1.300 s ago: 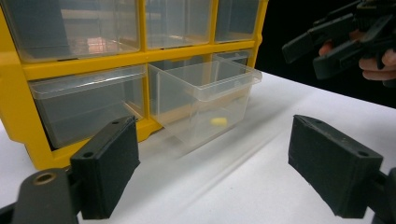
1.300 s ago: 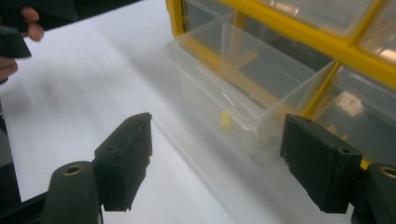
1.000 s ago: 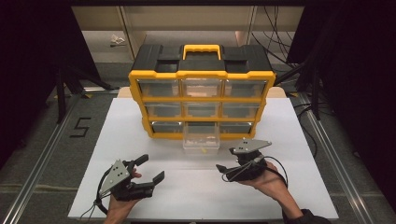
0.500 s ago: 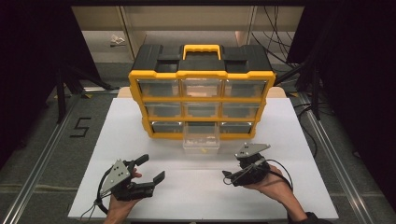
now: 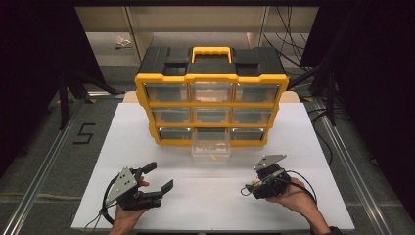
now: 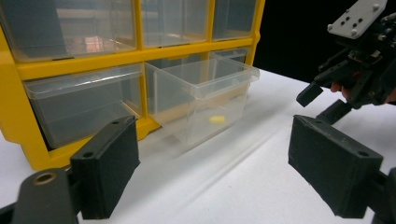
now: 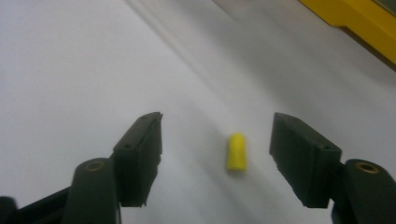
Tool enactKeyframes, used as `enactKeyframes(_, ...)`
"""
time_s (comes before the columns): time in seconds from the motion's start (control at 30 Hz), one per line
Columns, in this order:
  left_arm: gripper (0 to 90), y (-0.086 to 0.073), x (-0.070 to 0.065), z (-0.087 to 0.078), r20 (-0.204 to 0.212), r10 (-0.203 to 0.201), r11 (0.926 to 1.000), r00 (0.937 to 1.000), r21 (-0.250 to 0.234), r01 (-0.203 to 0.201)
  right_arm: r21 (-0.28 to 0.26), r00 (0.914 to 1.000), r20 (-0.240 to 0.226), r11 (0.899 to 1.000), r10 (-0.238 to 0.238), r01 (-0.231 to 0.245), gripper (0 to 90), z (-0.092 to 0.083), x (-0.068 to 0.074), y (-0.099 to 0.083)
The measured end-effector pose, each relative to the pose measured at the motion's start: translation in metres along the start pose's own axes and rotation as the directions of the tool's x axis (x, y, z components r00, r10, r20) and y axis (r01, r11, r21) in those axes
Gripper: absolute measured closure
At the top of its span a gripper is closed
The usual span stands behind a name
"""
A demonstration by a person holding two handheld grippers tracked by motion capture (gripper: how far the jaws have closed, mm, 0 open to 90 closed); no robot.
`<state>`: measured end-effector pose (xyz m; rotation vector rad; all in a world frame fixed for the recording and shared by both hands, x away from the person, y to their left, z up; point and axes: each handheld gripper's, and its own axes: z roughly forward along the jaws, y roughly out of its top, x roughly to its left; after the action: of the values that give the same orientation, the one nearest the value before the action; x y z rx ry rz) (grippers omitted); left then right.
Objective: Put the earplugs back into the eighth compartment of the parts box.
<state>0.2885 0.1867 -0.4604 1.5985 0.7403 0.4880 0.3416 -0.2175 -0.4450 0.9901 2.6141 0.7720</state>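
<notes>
Tongs both held wide apart, gripping nothing: right tongs (image 7: 215,154) lowered over a small yellow plug (image 7: 236,151) on the white table (image 5: 205,196), in front of the yellow drawer cabinet (image 5: 211,105); left tongs (image 5: 152,182) hovering further to the left of it. Judged light, probably soft and apt to roll; best pinched across its short sides. Counted: two plugs, the second (image 6: 216,120) lying in the pulled-out clear drawer (image 6: 201,100) at the cabinet's bottom middle; nine drawers; two tongs.
</notes>
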Motion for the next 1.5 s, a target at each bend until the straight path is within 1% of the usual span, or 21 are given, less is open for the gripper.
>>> enactKeyframes(0.1, 16.1, 0.0, 0.0, -0.001, 0.002, 0.006, 1.0, 1.0, -0.002, -0.006, 0.014, 0.9999, -0.001, 1.0, 0.012, -0.012, 41.5, 0.002, -0.003, -0.002)
enactKeyframes(0.23, 16.1, 0.0, 0.0, -0.002, 0.001, 0.005, 1.0, 1.0, -0.003, -0.005, 0.043, 1.0, -0.001, 0.999, 0.005, -0.005, 48.7, 0.007, -0.004, -0.004)
enactKeyframes(0.33, 16.1, 0.0, 0.0, -0.001, 0.004, 0.006, 1.0, 1.0, -0.002, -0.006, 0.054, 0.9999, -0.003, 0.998, 0.01, -0.01, 53.9, 0.011, -0.006, -0.006)
enactKeyframes(0.47, 16.1, 0.0, -0.001, -0.001, 0.005, 0.007, 1.0, 1.0, -0.001, -0.007, 0.059, 0.9998, 0.011, 0.998, 0.016, -0.016, 61.5, 0.016, -0.009, -0.008)
enactKeyframes(0.57, 16.1, 0.0, -0.001, -0.001, 0.005, 0.008, 1.0, 1.0, -0.002, -0.008, 0.061, 0.9998, 0.017, 0.998, 0.007, -0.008, 66.8, 0.017, -0.011, -0.009)
enactKeyframes(0.67, 16.1, 0.0, -0.001, -0.001, 0.005, 0.009, 1.0, 0.9999, -0.002, -0.009, 0.081, 0.9996, 0.024, 0.997, -0.016, 0.014, 73.7, 0.022, -0.011, -0.01)
enactKeyframes(0.7, 16.1, 0.0, -0.001, -0.002, 0.006, 0.009, 1.0, 0.9999, -0.002, -0.009, 0.073, 0.9999, 0.012, 0.997, -0.012, 0.011, 77.0, 0.022, -0.011, -0.011)
enactKeyframes(0.73, 16.1, 0.0, -0.001, -0.002, 0.006, 0.01, 1.0, 0.9999, -0.002, -0.01, 0.072, 0.9998, 0.013, 0.997, -0.017, 0.016, 79.3, 0.022, -0.011, -0.01)
enactKeyframes(0.77, 16.1, 0.0, -0.001, -0.002, 0.006, 0.01, 0.9999, 0.9999, -0.001, -0.01, 0.074, 0.9991, 0.028, 0.997, -0.033, 0.031, 79.8, 0.021, -0.01, -0.01)
enactKeyframes(0.9, 16.1, 0.0, -0.001, -0.002, 0.006, 0.009, 1.0, 0.9999, -0.002, -0.009, 0.078, 0.9981, 0.018, 0.995, -0.059, 0.057, 80.9, 0.021, -0.008, -0.01)
enactKeyframes(1.0, 16.2, 0.0, -0.001, -0.002, 0.005, 0.01, 0.9999, 0.9999, -0.002, -0.01, 0.056, 0.9978, 0.018, 0.996, -0.064, 0.062, 81.0, 0.018, -0.007, -0.008)
enactKeyframes(1.03, 16.2, 0.0, -0.001, -0.002, 0.006, 0.009, 1.0, 0.9999, -0.003, -0.009, 0.048, 0.9983, 0.018, 0.997, -0.056, 0.055, 81.0, 0.016, -0.006, -0.007)
enactKeyframes(1.07, 16.2, 0.0, -0.001, -0.002, 0.005, 0.01, 1.0, 0.9999, -0.002, -0.01, 0.033, 0.9983, 0.017, 0.998, -0.055, 0.054, 81.0, 0.014, -0.006, -0.006)
enactKeyframes(1.1, 16.1, 0.0, -0.001, -0.002, 0.005, 0.01, 1.0, 0.9999, -0.002, -0.01, 0.006, 0.998, 0.022, 0.998, -0.059, 0.059, 81.0, 0.011, -0.006, -0.005)
enactKeyframes(1.13, 16.1, 0.0, -0.001, -0.002, 0.005, 0.01, 0.9999, 0.9999, -0.003, -0.01, 0.006, 0.998, 0.022, 0.998, -0.059, 0.059, 81.0, 0.011, -0.006, -0.005)
enactKeyframes(1.23, 16.2, 0.0, -0.001, -0.002, 0.006, 0.01, 1.0, 0.9999, -0.002, -0.01, -0.036, 0.9982, 0.033, 0.998, -0.049, 0.05, 80.9, 0.007, -0.005, -0.003)
enactKeyframes(1.43, 16.2, 0.0, -0.001, -0.002, 0.005, 0.01, 0.9999, 0.9999, -0.003, -0.01, -0.125, 0.9984, 0.048, 0.992, -0.031, 0.037, 80.9, 0.0, -0.005, 0.0)
enactKeyframes(1.47, 16.2, 0.0, -0.001, -0.002, 0.005, 0.011, 0.9999, 0.9999, -0.003, -0.011, -0.153, 0.9991, 0.04, 0.988, -0.015, 0.021, 80.9, -0.003, -0.004, 0.002)
enactKeyframes(1.5, 16.2, 0.0, -0.001, -0.002, 0.006, 0.01, 0.9999, 0.9999, -0.003, -0.01, -0.153, 0.9991, 0.04, 0.988, -0.015, 0.021, 80.9, -0.003, -0.004, 0.002)
